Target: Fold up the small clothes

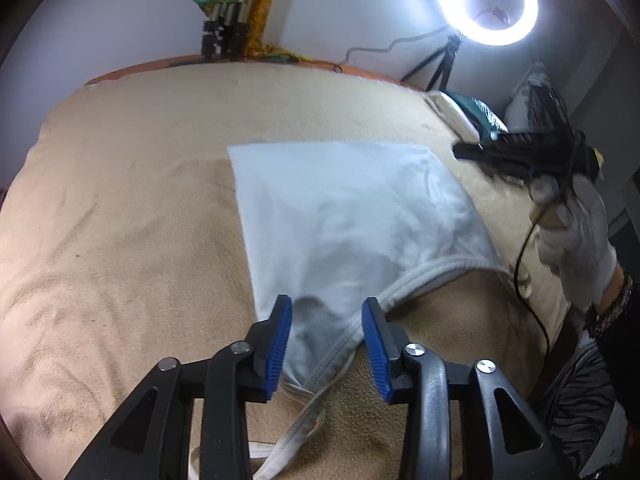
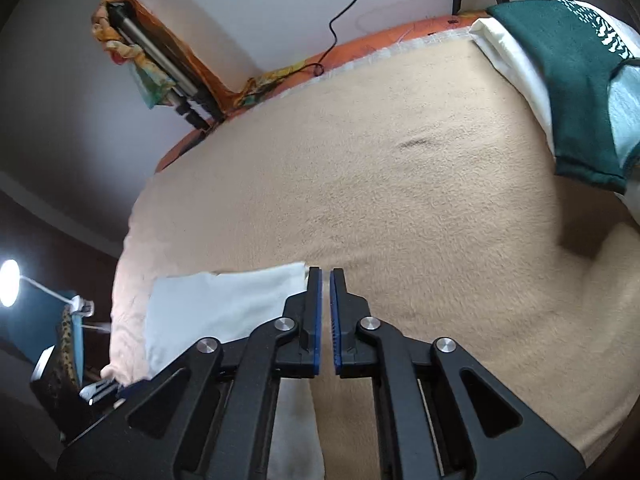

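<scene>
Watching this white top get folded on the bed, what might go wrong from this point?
The left gripper is open astride the strap end of the white top, and a loose strap trails toward the camera; it may catch only the trim, so the fold bunches. The right gripper looks shut on nothing beside the garment's far corner, so lifting one side alone could drag the cloth askew across the fuzzy tan blanket.

A white garment (image 1: 344, 216) lies flat on the tan blanket (image 1: 132, 208) at centre. The left gripper (image 1: 326, 344) hovers at 6 o'clock, jaws apart over its strap end. At 3 o'clock a gloved hand (image 1: 576, 240) holds the right gripper (image 1: 460, 151) above the blanket. A ring light (image 1: 488, 4) glows at 1 o'clock.
</scene>
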{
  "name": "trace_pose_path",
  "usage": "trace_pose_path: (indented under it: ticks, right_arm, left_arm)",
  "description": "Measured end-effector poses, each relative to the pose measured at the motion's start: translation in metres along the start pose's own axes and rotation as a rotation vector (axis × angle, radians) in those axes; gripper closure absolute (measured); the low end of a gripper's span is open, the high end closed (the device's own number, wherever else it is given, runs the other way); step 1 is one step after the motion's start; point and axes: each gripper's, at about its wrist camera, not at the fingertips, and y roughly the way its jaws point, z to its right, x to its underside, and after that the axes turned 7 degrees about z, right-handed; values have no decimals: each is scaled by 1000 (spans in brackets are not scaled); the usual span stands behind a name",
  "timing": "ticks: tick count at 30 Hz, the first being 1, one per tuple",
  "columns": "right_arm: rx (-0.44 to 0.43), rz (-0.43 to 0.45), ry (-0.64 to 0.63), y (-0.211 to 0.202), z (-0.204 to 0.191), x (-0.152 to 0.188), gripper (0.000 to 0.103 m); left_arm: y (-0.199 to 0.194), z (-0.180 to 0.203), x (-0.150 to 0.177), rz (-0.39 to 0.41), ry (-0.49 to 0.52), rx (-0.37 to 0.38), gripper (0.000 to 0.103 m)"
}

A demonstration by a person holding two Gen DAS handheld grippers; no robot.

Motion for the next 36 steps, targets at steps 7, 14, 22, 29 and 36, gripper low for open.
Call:
trace_pose_path:
  ticks: [7, 14, 22, 29, 36]
  right_arm:
    - [-57, -30, 17, -24, 14, 27, 60]
    - [-123, -101, 86, -19, 35, 56, 60]
    - [-210, -143, 108, 0, 30, 59, 60]
    - [-189, -157, 50, 15, 6, 52, 72]
    - [-72, -140, -100, 11, -20, 50, 89]
  left_arm:
    - [-3, -49, -11, 31, -262, 71, 41]
    - [19, -72, -12, -4, -425, 157, 43]
    - [33, -82, -19, 0, -506, 216, 59]
    - [39, -69, -24, -3, -455, 190, 76]
    - [39, -45, -31, 20, -343, 117, 93]
